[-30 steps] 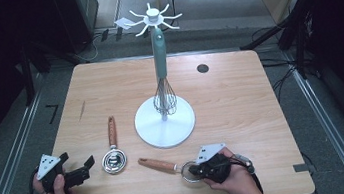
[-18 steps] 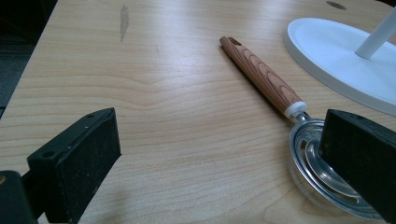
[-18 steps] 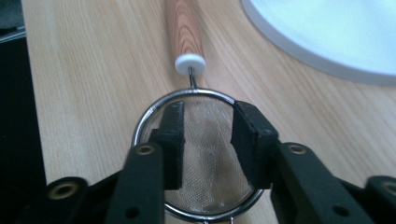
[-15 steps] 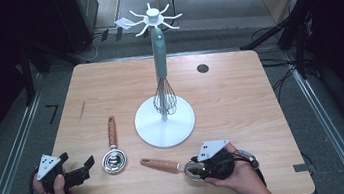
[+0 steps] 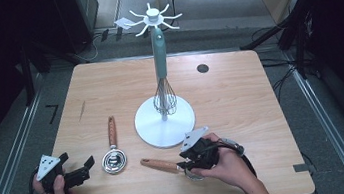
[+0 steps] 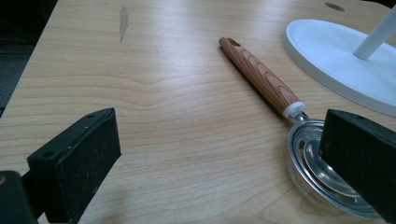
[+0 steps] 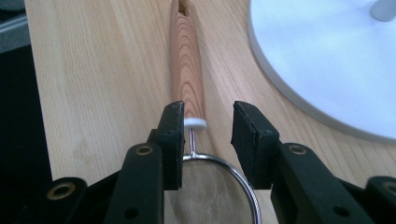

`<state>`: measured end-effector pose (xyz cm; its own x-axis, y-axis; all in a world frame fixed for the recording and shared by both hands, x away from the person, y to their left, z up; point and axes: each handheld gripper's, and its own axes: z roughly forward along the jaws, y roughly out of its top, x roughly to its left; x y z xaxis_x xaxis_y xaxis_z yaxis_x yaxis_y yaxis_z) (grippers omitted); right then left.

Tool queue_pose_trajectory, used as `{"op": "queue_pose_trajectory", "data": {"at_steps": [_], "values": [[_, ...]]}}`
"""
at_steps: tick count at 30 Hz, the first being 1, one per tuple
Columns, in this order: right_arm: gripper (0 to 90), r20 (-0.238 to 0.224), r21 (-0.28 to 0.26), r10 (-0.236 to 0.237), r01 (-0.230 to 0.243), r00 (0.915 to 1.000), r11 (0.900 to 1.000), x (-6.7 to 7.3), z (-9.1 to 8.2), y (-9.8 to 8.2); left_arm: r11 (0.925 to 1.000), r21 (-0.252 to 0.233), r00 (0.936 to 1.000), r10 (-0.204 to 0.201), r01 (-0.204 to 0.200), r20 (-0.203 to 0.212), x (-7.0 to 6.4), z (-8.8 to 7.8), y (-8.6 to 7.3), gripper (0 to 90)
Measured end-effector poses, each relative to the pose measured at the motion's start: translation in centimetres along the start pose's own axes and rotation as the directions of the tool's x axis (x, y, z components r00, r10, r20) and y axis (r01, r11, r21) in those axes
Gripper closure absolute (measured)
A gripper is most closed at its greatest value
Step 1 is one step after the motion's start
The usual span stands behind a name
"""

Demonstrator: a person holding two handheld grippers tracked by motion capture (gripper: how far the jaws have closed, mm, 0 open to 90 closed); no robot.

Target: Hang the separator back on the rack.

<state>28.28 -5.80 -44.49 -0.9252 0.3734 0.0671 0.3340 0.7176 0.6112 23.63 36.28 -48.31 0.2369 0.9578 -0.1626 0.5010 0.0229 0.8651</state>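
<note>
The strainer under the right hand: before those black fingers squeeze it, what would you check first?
1. Right gripper open: ok, there is a gap either side of the neck.
2. Fingers straddle the strainer where handle meets wire neck: ok, though the left one sits nearer.
3. Strainer lies flat on the table: ok.
4. Stand base apart from the fingers: ok, it lies off to one side.
5. Left gripper out of the way: ok, open beside the other utensil.
6. Free hook on the stand for hanging: cannot tell.
</note>
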Motion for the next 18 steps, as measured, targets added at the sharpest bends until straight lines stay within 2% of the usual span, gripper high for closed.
{"op": "queue_pose_trajectory", "data": {"at_steps": [1,2,3,4,8,11,16,17,18], "values": [[66.1,-0.014,0.024,0.005,-0.004,0.9999,1.000,0.0,0.4,0.5,1.0000,0.000,1.0000,0.000,0.000,0.000,0.0,0.0,0.0,0.0],[66.1,-0.014,0.024,0.005,-0.004,0.9999,1.000,0.0,0.4,0.5,1.0000,0.000,1.0000,0.001,-0.001,-0.001,0.0,0.0,0.0,0.0],[66.2,-0.032,0.055,0.001,0.001,0.9995,0.998,0.0,0.7,1.1,1.0000,-0.001,1.0000,0.000,0.000,-0.002,0.0,0.0,0.0,0.0],[66.2,-0.032,0.055,0.001,0.001,0.9995,0.998,0.0,0.7,1.1,1.0000,-0.001,1.0000,0.000,0.000,-0.001,0.0,0.0,0.0,0.0],[67.3,-0.055,0.124,0.005,0.002,0.9985,0.992,-0.1,1.6,2.0,1.0000,0.000,1.0000,-0.002,0.002,0.001,0.0,0.0,0.0,0.0],[66.2,-0.068,0.172,0.029,-0.017,0.9973,0.985,-0.2,2.2,2.4,1.0000,0.001,1.0000,0.001,-0.001,0.001,0.0,0.0,0.0,0.0],[65.5,-0.080,0.221,0.064,-0.045,0.9947,0.974,-0.4,3.0,2.7,1.0000,0.002,1.0000,0.000,0.000,0.002,0.0,0.0,0.0,0.0],[65.5,-0.080,0.252,0.071,-0.049,0.9942,0.966,-0.3,3.4,2.9,1.0000,0.002,1.0000,0.001,-0.001,0.002,0.0,0.0,0.0,0.0],[65.5,-0.080,0.252,0.071,-0.049,0.9942,0.966,-0.3,3.4,2.9,1.0000,0.002,1.0000,0.000,0.000,0.002,0.0,0.0,0.0,0.0]]}}
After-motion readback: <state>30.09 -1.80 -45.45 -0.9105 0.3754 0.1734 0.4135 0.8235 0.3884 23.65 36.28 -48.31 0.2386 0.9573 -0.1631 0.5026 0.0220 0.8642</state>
